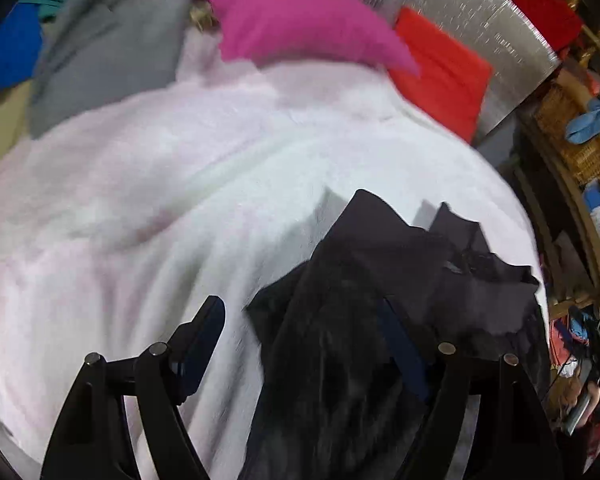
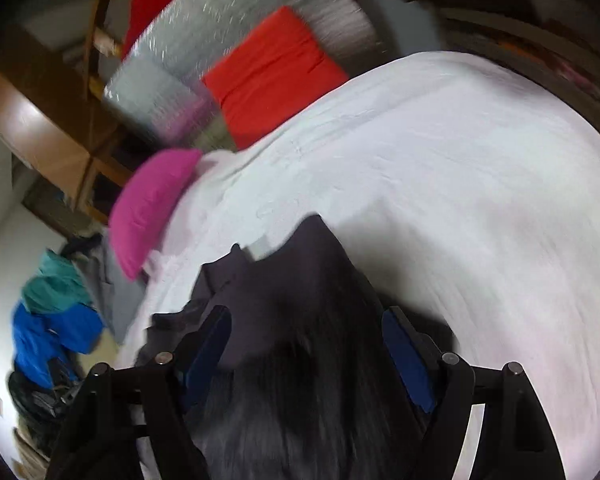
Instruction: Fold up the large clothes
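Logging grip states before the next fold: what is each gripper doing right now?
Left gripper: open, dark garment loose between its jaws.
Right gripper: open, same garment below, not clamped.

A home bedroom: a bed [image 2: 440,168] under a white sheet, with a pink pillow [image 2: 152,208] at nine o'clock, a red cushion [image 2: 272,76] at eleven, wooden furniture [image 2: 40,128] and piled clothes [image 2: 56,320] beside it.

Bed, covered by a pale pink-white sheet [image 1: 172,184]. Lying on it: dark garment [image 1: 380,280], crumpled, directly beneath and ahead of the left gripper; magenta pillow [image 1: 296,16] and red cushion [image 1: 440,72], both well beyond the gripper; grey cloth [image 1: 112,36], far to its left.
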`<state>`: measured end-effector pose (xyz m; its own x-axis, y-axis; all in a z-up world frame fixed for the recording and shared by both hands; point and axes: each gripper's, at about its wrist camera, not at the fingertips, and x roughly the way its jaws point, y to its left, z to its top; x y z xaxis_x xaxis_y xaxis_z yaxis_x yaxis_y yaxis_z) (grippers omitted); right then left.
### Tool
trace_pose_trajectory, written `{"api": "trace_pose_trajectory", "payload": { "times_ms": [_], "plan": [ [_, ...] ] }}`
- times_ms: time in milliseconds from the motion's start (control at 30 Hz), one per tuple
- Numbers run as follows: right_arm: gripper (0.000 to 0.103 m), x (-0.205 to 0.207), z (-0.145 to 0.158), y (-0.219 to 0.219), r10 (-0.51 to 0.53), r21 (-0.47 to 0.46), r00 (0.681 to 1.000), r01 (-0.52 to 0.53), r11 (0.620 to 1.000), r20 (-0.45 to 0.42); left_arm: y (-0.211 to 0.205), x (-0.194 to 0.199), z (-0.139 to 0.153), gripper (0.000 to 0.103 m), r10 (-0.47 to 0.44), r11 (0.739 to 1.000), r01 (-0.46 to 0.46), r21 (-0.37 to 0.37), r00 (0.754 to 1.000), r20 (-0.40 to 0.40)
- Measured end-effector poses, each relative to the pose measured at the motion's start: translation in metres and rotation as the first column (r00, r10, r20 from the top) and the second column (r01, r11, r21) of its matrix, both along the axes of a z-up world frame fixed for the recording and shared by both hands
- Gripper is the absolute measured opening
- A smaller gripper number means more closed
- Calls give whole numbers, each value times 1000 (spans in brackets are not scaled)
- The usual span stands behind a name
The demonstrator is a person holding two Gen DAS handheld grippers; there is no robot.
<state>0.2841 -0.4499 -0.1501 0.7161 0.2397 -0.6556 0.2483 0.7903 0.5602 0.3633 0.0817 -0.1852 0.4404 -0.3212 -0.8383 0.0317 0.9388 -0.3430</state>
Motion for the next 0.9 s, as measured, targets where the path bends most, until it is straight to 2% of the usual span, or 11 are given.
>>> {"api": "trace_pose_trajectory", "payload": {
  "times_ms": [200,333,400,433,467,533,600,700,800,867,900],
  "plan": [
    [81,63,-37,1,131,-50,981,-140,989,-146,-26,48,-33,80,-94,995,86,-58,985,-142],
    [79,66,-46,7,163,-100,974,-179,979,-155,-47,60,-37,80,-168,985,162,-58,978,-125],
    [48,65,-40,14,149,-185,978,-175,967,-148,-62,65,-33,80,-208,978,205,-38,973,-98],
    [25,62,-36,17,120,-241,983,-152,959,-140,-67,65,-30,80,-212,977,211,-14,973,-86],
    [21,62,-34,20,103,-260,987,-133,956,-125,-74,65,-27,79,-221,975,223,20,973,-71],
    [17,51,-24,19,61,-303,995,-81,949,-77,-86,64,-21,63,-227,969,229,94,974,-22],
    [13,43,-10,22,31,-363,999,-36,931,-20,-92,60,-14,34,-227,959,219,181,973,25],
    [10,40,9,17,-16,-381,999,34,924,50,-90,63,1,4,-195,960,172,220,977,87],
    [3,43,17,7,-92,-388,991,121,914,93,-82,73,24,4,-115,973,70,221,974,196],
    [1,52,2,-9,-139,-342,989,150,928,57,-79,83,17,4,-78,980,44,192,983,168],
    [1,53,-8,-16,-151,-288,988,154,945,32,-78,88,5,4,-71,981,48,188,991,113]
  ]
}}
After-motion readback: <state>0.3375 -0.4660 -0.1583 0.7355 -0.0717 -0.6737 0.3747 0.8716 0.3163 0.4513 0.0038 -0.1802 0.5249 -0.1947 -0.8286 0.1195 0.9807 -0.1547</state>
